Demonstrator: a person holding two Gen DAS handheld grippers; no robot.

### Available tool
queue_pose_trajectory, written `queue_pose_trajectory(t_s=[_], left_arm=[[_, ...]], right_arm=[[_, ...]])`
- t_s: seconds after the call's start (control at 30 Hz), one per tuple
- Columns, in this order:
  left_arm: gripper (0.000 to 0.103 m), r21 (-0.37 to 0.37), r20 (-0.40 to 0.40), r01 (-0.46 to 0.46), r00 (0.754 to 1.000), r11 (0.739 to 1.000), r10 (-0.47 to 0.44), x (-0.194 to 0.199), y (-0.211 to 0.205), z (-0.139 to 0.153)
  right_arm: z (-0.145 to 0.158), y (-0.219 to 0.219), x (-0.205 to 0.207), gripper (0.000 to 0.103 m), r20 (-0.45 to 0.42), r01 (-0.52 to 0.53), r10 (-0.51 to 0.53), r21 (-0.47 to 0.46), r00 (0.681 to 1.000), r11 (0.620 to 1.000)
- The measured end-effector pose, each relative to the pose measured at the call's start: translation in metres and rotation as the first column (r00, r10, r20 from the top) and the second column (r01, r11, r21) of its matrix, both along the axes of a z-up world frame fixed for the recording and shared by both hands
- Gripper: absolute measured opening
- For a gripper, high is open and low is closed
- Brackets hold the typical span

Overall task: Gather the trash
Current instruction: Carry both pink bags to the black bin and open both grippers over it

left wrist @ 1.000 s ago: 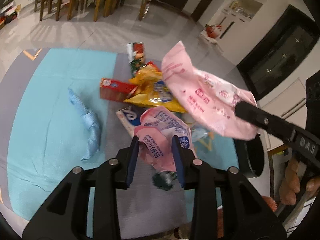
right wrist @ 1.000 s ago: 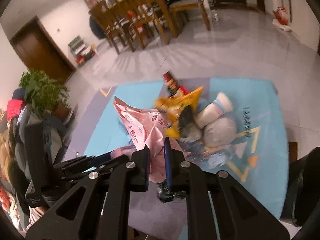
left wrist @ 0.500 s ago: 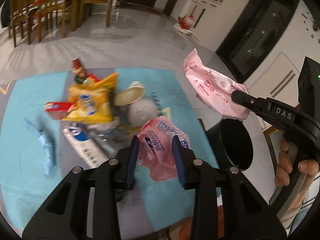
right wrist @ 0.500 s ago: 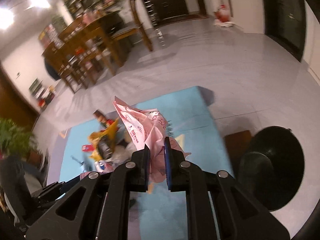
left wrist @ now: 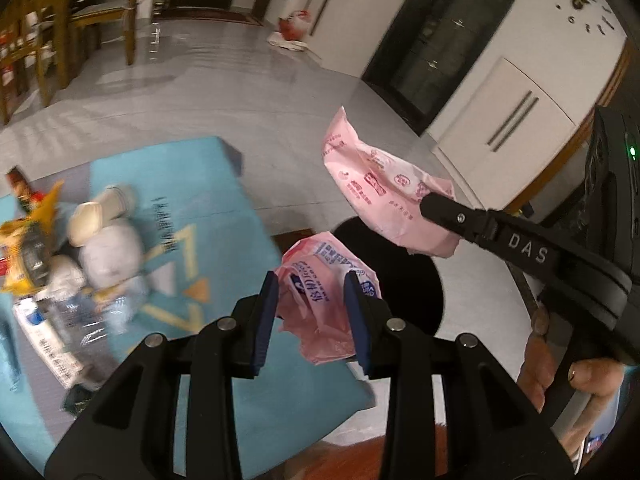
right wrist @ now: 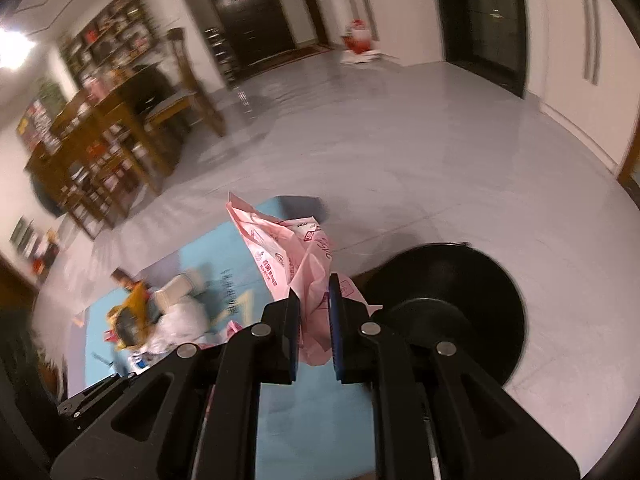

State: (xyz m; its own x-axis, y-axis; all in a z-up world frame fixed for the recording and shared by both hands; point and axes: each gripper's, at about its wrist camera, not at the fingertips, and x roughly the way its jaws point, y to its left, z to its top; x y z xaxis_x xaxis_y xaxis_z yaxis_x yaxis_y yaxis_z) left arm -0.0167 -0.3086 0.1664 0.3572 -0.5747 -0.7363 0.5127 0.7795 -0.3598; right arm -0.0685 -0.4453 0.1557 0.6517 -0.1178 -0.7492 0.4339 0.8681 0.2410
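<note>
My left gripper (left wrist: 310, 300) is shut on a crumpled pink wrapper with blue print (left wrist: 324, 280) and holds it over the mat's right edge, beside the black trash bin (left wrist: 416, 292). My right gripper (right wrist: 313, 308) is shut on a larger pink plastic bag (right wrist: 288, 252), also seen in the left wrist view (left wrist: 380, 192), held above the bin (right wrist: 460, 312). More trash lies on the blue mat (left wrist: 192, 208): a yellow chip bag (left wrist: 28, 236), paper cups (left wrist: 96, 216) and white wrappers (left wrist: 40, 328).
Grey tiled floor (right wrist: 400, 152) spreads beyond the mat. A wooden dining table and chairs (right wrist: 112, 128) stand at the far left. White cabinets (left wrist: 508, 128) and a dark glass door line the right wall. A red bag (left wrist: 294, 26) sits far off.
Both grippers have swung right with their pink wrappers, away from the trash pile and toward the black bin, which now sits close beneath them.
</note>
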Motion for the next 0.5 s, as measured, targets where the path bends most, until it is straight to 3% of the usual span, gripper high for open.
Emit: queue_pose_trajectory(t_s=[0.27, 0.5], left_arm=[[0.035, -0.001, -0.037, 0.097, 0.995, 0.995, -0.097, -0.001, -0.074, -0.021], [0.035, 0.033, -0.066, 0.150, 0.987, 0.988, -0.148, -0.003, -0.114, -0.044]], right_arm=[[-0.020, -0.051, -0.023, 0.014, -0.099, 0.180, -0.182, -0.030, 0.978, 0.983], [-0.038, -0.069, -0.028, 0.014, -0.184, 0.232, -0.235, -0.039, 0.954, 0.972]])
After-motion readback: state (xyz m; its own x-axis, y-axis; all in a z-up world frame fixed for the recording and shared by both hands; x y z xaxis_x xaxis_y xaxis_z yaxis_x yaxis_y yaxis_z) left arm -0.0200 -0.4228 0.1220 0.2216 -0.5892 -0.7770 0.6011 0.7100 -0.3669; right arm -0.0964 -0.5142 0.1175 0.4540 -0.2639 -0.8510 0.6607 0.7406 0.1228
